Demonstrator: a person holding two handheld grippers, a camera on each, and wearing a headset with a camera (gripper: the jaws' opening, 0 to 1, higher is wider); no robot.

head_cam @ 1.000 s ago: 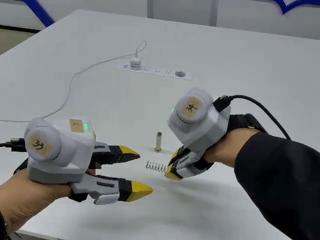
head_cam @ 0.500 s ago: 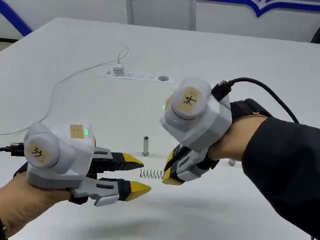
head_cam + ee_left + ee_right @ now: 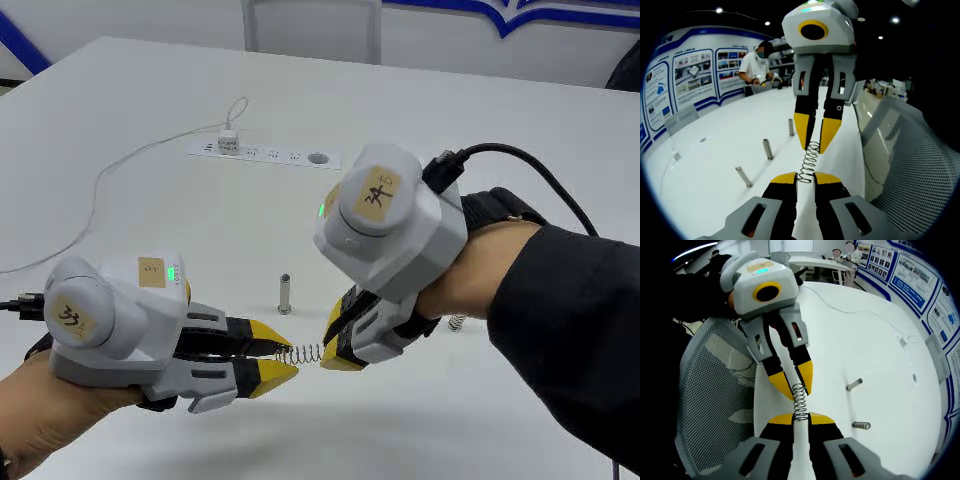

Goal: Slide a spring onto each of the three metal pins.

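Spring: airborne between both tools, near the bare pin.
Right gripper: pinched on one end.
Left gripper: closed on the other.
Handling: likely light, soft, prone to flick away; grip near an end.

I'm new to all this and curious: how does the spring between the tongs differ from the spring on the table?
The held spring hangs in the air, its ends pinched by the left tongs and right tongs; the table spring is untouched. The held spring is empty inside; the table spring surrounds a pin. Both are thin metal coils.
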